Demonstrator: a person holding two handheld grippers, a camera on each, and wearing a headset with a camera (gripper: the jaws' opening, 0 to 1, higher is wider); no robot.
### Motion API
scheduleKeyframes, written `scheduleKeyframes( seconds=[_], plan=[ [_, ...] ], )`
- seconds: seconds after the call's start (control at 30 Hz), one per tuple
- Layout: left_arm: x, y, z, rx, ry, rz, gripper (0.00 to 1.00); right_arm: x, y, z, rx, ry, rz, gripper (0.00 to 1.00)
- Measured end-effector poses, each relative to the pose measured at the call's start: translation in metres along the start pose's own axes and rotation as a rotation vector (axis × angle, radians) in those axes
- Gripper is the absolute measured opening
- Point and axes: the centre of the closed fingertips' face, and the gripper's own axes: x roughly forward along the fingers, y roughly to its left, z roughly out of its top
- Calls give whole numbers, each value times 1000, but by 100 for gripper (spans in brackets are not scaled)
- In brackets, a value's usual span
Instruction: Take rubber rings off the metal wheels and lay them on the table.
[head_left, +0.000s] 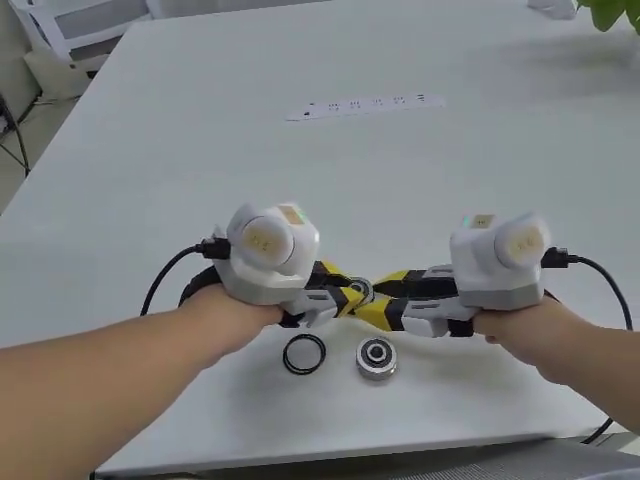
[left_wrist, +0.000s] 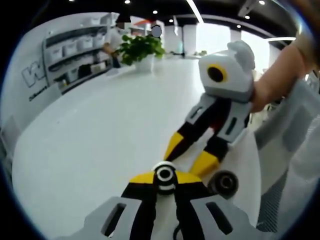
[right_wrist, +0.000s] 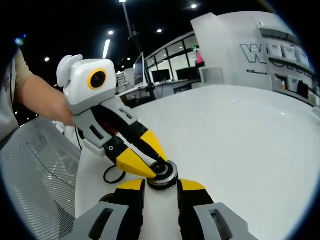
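Wheel (head_left: 358, 291) held up off table (head_left: 200, 150), right between both grippers. Right gripper (right_wrist: 162, 184) clamped across it. Left gripper (left_wrist: 164, 179) pinched shut on its edge, rubber or metal, can't tell from here.

Tip imo: right clamp steady, left should catch only rubber lip and roll it off sideways, no yanking, else wheel probably pops out.

Count:
- wheels two, one held, second wheel (head_left: 376, 358) lying on table, looks bare
- loose ring (head_left: 304, 354) one, just beside second wheel
- grippers two
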Motion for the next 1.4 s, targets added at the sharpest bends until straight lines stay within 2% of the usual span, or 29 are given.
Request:
scheduleKeyframes(
  seconds=[0.37, 0.5, 0.83, 0.9, 1.4],
  plan=[
    [0, 0, -1, -5, -3, 3, 14, -1, -1, -2, -15, 10, -8, 19],
    [1, 1, -1, -9, -4, 5, 14, -3, -2, -5, -19, 20, -12, 13],
    [1, 1, -1, -15, -5, 15, 14, -4, -1, -6, -20, 24, -14, 9],
    [1, 1, -2, -16, -5, 16, 14, -5, -1, -7, -26, 27, -16, 6],
    [1, 0, -2, -4, -3, 23, 14, -8, -5, -7, 31, 20, -31, 0]
  ],
)
